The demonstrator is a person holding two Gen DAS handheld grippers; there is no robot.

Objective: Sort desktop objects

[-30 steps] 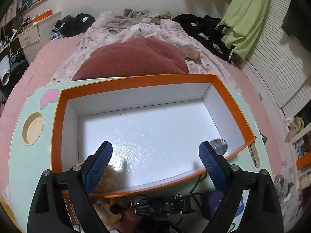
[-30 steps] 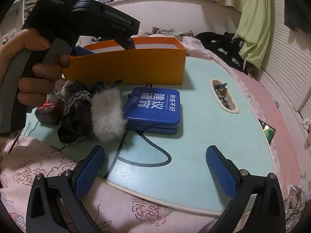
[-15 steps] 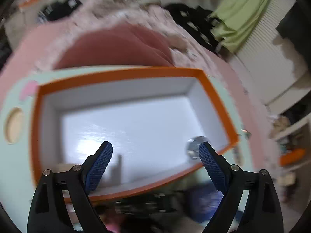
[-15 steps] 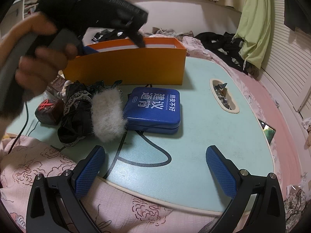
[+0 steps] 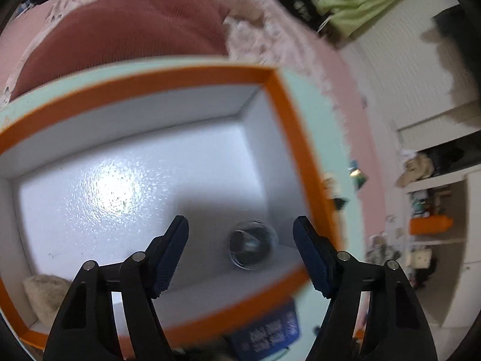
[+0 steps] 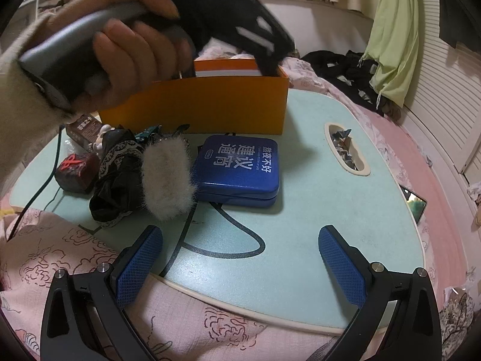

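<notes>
The jaws of the left gripper (image 5: 240, 245) have just been closing and stand partly apart inside the orange box (image 5: 272, 73), with a small round clear object (image 5: 252, 248) lying between them on the white floor near the box's right corner; the pads do not touch it. The view is blurred, so what that round thing is cannot be told. A tuft of pale fur (image 5: 40, 293) lies in the box's near left corner. The jaws of the right gripper (image 6: 240, 263) stand wide and hold nothing, above the near edge of the pale green table (image 6: 345, 210). On the table, in front of the box, lie a blue tin (image 6: 240, 170), a fluffy grey piece (image 6: 168, 177) touching black lace fabric (image 6: 117, 180), and a dark red block (image 6: 76, 173). A hand (image 6: 132, 51) grips the left gripper's handle above the box.
</notes>
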